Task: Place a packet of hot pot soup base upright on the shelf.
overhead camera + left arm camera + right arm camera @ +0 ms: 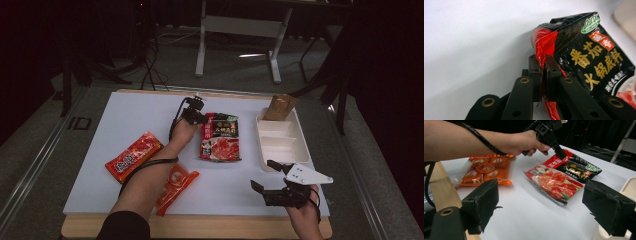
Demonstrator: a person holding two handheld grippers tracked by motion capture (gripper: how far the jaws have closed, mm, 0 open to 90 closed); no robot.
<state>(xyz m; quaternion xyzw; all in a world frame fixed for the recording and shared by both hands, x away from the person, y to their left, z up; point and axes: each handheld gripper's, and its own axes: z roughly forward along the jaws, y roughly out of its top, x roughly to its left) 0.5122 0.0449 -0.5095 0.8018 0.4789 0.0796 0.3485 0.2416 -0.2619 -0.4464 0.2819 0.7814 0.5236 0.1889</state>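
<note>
A black-and-red sauce packet [220,137] with gold lettering lies in the middle of the white tabletop. My left gripper [202,117] is at its far left corner. In the left gripper view the jaws [543,65] are shut on the packet's [589,57] red side edge, which is pinched and lifted slightly. The right gripper view shows the same grip [561,153] on the packet [564,175] from across the table. My right gripper [262,175] hovers at the table's front right, jaws wide apart [539,202] with nothing between them.
A white compartment tray [300,145] stands at the right with a brown pouch [280,107] at its far end. A red packet [134,156] and an orange clear packet [175,187] lie at the left, under my left forearm. The wooden table edge [200,227] runs along the front.
</note>
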